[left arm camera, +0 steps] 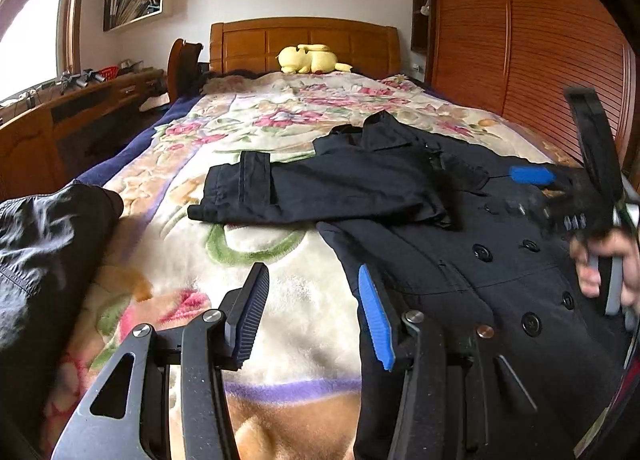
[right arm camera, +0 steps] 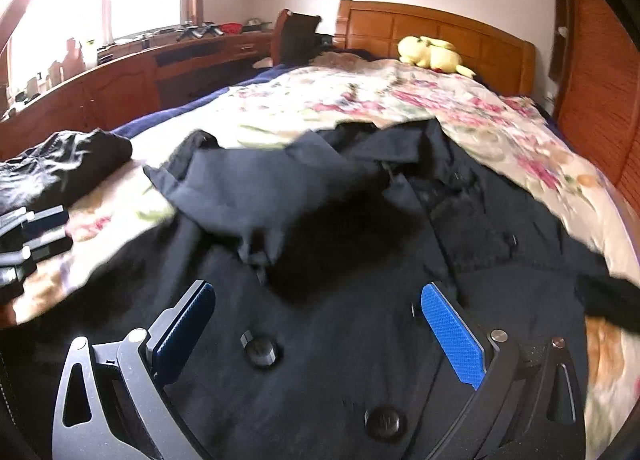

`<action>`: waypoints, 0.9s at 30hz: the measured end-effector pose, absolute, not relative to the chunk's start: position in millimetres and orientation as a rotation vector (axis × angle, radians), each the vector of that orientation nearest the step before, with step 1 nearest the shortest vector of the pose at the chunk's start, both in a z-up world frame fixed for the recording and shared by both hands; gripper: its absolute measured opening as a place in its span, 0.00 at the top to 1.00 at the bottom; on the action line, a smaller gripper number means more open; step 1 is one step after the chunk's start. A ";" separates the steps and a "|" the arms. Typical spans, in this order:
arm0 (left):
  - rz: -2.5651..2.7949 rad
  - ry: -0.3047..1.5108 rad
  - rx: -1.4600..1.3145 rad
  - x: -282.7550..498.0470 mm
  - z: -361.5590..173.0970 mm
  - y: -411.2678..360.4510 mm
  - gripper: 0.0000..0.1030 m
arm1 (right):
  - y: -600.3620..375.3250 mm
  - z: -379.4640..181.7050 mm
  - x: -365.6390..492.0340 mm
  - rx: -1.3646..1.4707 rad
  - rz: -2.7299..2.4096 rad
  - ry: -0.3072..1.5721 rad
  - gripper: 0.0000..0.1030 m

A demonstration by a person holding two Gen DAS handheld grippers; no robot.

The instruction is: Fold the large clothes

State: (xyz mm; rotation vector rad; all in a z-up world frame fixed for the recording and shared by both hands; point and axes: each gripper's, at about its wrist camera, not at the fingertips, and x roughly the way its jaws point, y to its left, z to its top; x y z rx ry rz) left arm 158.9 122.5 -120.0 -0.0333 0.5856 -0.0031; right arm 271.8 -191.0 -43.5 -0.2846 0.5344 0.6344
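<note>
A dark navy double-breasted coat (left arm camera: 460, 260) lies on the floral blanket (left arm camera: 280, 292), one sleeve (left arm camera: 320, 188) folded across its chest with the cuff pointing left. My left gripper (left arm camera: 312, 312) is open and empty, low over the blanket at the coat's left edge. My right gripper (right arm camera: 320, 336) is open and empty above the coat's buttoned front (right arm camera: 320, 360); it also shows in the left wrist view (left arm camera: 560, 188), held by a hand at the right. In the right wrist view the sleeve (right arm camera: 260, 188) is blurred.
A second black garment (left arm camera: 52, 252) lies bunched at the bed's left edge. A yellow plush toy (left arm camera: 310, 59) sits by the wooden headboard (left arm camera: 304, 40). A wooden desk (left arm camera: 80, 108) runs along the left; a slatted wardrobe (left arm camera: 520, 40) stands at the right.
</note>
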 end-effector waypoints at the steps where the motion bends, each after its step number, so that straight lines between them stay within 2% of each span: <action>1: -0.006 0.583 -0.034 158.6 -119.4 122.5 0.54 | -184.3 -38.1 273.8 -0.295 0.652 0.531 0.04; 4: -0.015 0.579 -0.048 157.6 -119.3 125.4 0.54 | -153.2 -26.6 280.5 -0.351 0.736 0.524 0.10; 9: -0.017 0.575 -0.077 155.4 -119.5 130.0 0.54 | -99.9 -33.3 306.9 -0.413 0.822 0.589 0.27; 13: -0.026 0.578 -0.089 155.3 -120.2 131.5 0.54 | -71.2 -53.5 327.2 -0.469 0.864 0.692 0.33; 14: -0.029 0.578 -0.087 155.2 -120.1 131.0 0.54 | -66.3 -58.3 331.5 -0.501 0.864 0.709 0.46; 15: -0.030 0.576 -0.083 154.8 -120.1 130.0 0.54 | -60.8 -63.5 336.0 -0.541 0.849 0.715 0.71; 17: -0.032 0.574 -0.073 154.2 -119.5 127.9 0.54 | -60.9 -65.6 341.1 -0.560 0.824 0.717 0.89; 18: -0.031 0.573 -0.068 153.9 -119.4 126.8 0.54 | -64.5 -63.0 343.4 -0.538 0.825 0.720 0.93; 27: -0.025 0.572 -0.066 154.9 -118.7 126.0 0.54 | -148.1 13.7 326.1 -0.252 0.730 0.493 0.95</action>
